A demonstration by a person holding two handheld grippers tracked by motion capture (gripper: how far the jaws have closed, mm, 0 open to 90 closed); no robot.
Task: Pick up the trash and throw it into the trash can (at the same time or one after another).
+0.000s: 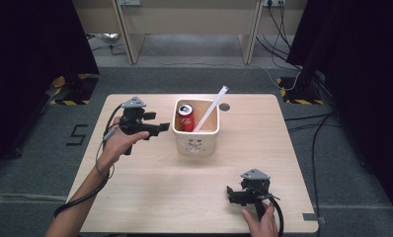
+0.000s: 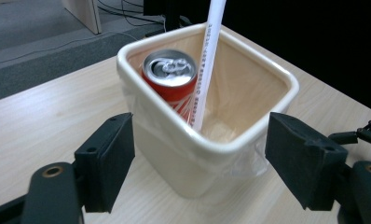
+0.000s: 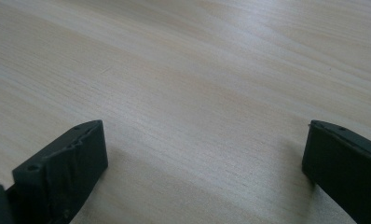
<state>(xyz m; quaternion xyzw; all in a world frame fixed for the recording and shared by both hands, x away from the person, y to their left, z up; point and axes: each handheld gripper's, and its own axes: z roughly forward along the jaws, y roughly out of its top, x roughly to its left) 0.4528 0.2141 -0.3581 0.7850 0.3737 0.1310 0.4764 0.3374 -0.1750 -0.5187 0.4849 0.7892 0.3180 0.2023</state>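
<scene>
A cream square bin (image 1: 196, 138) with a thin clear liner stands near the middle of the light wooden table (image 1: 150, 187), directly ahead of the left gripper (image 1: 160, 129) and well apart from the right gripper (image 1: 231, 193). Inside the bin, a red soda can (image 1: 185, 117) stands upright in the corner nearest the left gripper's left jaw, its silver top and pull tab facing up. Beside the can, a long white stick printed with small lettering (image 1: 210, 109) leans from the bin floor out over the far rim. In the left gripper view the bin (image 2: 207, 140) sits between and just beyond the two black jaws, which are spread wide, wider than the bin's near corner, and touch nothing; the can (image 2: 172, 77) and the stick (image 2: 207, 65) rise behind the rim. The left hand (image 1: 116, 144) holds that gripper just left of the bin, jaws pointing toward it. The right hand (image 1: 261, 224) holds the right gripper low at the table's near edge. In the right gripper view its jaws are likewise wide apart, with only bare wood grain (image 3: 197, 93) between them. A small dark round hole (image 1: 224, 106) lies in the tabletop just beyond the bin.
</scene>
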